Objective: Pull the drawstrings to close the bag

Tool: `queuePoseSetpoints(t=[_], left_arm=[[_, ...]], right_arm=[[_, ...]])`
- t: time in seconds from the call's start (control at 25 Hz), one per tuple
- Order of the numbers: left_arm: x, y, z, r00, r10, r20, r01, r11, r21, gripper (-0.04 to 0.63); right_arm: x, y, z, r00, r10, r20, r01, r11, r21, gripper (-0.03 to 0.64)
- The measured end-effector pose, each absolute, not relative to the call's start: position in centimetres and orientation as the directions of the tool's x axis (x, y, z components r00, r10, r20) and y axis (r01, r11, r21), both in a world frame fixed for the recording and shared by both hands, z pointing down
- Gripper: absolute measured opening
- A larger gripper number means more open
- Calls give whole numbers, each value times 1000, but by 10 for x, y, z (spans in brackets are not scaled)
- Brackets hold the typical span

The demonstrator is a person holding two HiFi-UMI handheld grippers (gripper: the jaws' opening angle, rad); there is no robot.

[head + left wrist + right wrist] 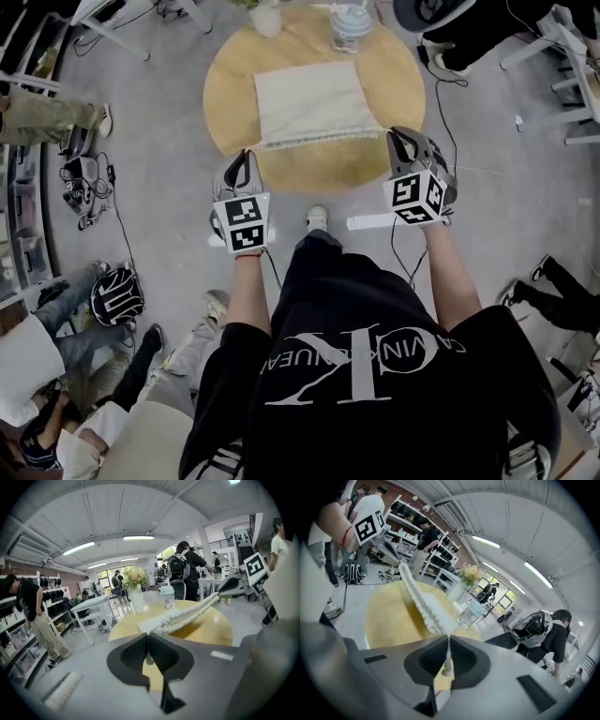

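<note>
A cream drawstring bag lies flat on the round wooden table, its gathered mouth at the near edge. My left gripper is at the mouth's left end and my right gripper at its right end. In the left gripper view the jaws are shut on a pale drawstring, and the puckered hem stretches off the table toward the right gripper. In the right gripper view the jaws are shut on the other drawstring, whose knotted end hangs behind them.
A clear water jar and a white vase of flowers stand at the table's far edge. People stand and sit around, with white tables, shelves and floor cables nearby. A backpack lies on the floor at left.
</note>
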State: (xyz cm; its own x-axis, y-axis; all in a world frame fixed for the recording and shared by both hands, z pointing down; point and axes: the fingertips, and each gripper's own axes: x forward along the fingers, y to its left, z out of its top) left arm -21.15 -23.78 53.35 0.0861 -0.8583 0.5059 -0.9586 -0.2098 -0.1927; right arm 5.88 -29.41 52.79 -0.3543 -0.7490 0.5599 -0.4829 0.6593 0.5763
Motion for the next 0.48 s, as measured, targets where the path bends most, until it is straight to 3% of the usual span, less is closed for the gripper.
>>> queuePoseSetpoints(t=[0.2,0.48], left_arm=[[-217,-268,482,14,-918,397,-953,-133,-273,18],[-225,-291,428,-62,-943,327,-928,-66,-367,17]], right_arm=[[55,-327,478,-337,-829,446,-583,556,592,23],[59,-354,432,-337,-866,369,-603,500,622,23]])
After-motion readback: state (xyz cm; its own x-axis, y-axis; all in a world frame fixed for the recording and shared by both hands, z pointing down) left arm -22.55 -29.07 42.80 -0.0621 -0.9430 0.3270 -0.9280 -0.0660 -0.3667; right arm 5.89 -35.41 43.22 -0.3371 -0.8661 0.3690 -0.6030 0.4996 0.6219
